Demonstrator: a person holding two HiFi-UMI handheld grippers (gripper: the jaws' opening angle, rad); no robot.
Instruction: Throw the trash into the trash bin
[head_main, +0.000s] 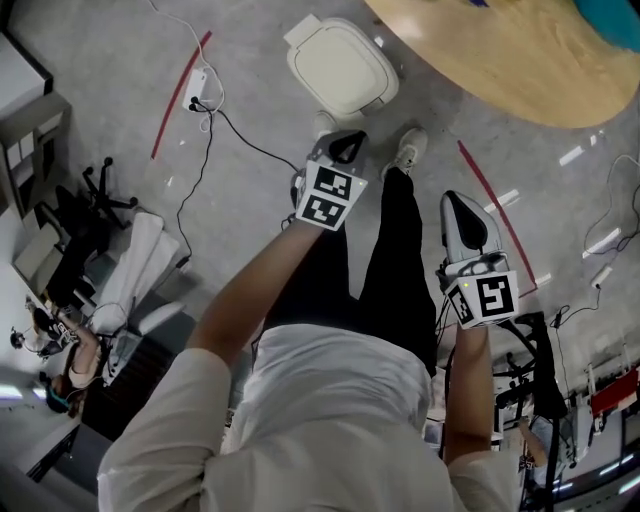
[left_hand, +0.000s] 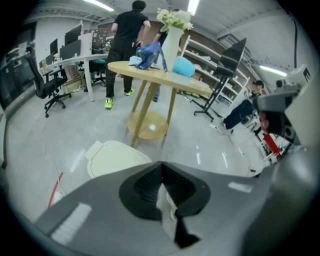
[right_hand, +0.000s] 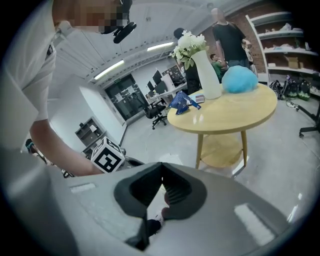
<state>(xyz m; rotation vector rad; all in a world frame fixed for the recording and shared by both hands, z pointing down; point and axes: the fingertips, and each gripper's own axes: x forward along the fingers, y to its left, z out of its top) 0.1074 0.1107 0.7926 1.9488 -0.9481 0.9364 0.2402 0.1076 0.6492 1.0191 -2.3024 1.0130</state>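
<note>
The trash bin (head_main: 342, 65), a cream bin with its flat lid down, stands on the grey floor just beside the round wooden table (head_main: 520, 60). On that tabletop a crumpled blue bag (left_hand: 149, 54) lies near the table's edge, next to a tall white vase (left_hand: 171, 47) of pale flowers, with a rounded teal object (left_hand: 184, 66) on the vase's other side. The left gripper (head_main: 346, 145) hangs over the floor short of the table, pointing down towards the bin. In its own view its jaws meet tip to tip, and a pale shape shows through the slit behind the tips that I cannot identify. The right gripper (head_main: 462, 215) is also short of the table, out past the person's black-trousered leg. Its jaws are pressed together, and through the gap behind them only a light shoe (head_main: 408, 150) and the floor show. A strip of red tape (head_main: 180, 95) and a white power strip (head_main: 195, 88) lie on the floor well away from the table, beyond the bin. A person in black (left_hand: 125, 45) stands at the table's far side.
</note>
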